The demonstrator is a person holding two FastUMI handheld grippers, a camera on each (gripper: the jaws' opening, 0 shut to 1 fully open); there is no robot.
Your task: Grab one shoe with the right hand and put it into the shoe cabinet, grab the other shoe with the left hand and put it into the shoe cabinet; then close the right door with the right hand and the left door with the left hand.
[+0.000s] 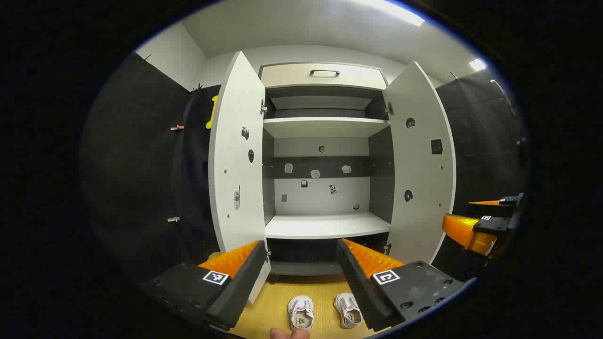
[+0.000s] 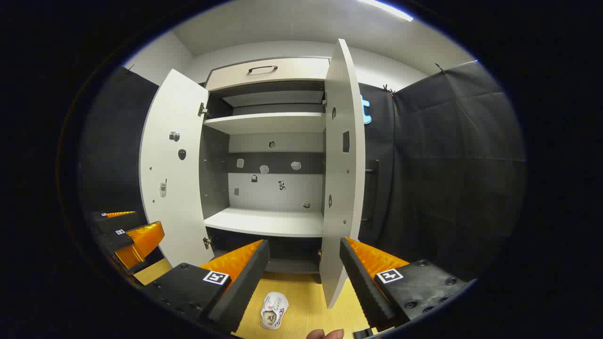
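Observation:
Two small white shoes, one (image 1: 300,313) beside the other (image 1: 348,309), lie on the wooden floor in front of the white shoe cabinet (image 1: 325,226). Both doors stand wide open, the left door (image 1: 238,155) and the right door (image 1: 419,160). My left gripper (image 1: 300,245) is open and empty, held above the shoes and facing the shelves. My right gripper (image 2: 305,242) is also open and empty, in front of the right door's edge (image 2: 344,155). A shoe (image 2: 273,310) lies below and slightly left of it. The right gripper (image 1: 480,216) appears far right in the left gripper view.
The cabinet has a middle shelf (image 2: 268,221), an upper shelf (image 2: 266,123) and a top drawer with a dark handle (image 1: 324,72). Small stickers dot the back panel and doors. Black cloth walls flank the cabinet. A fingertip (image 1: 289,333) shows at the bottom edge.

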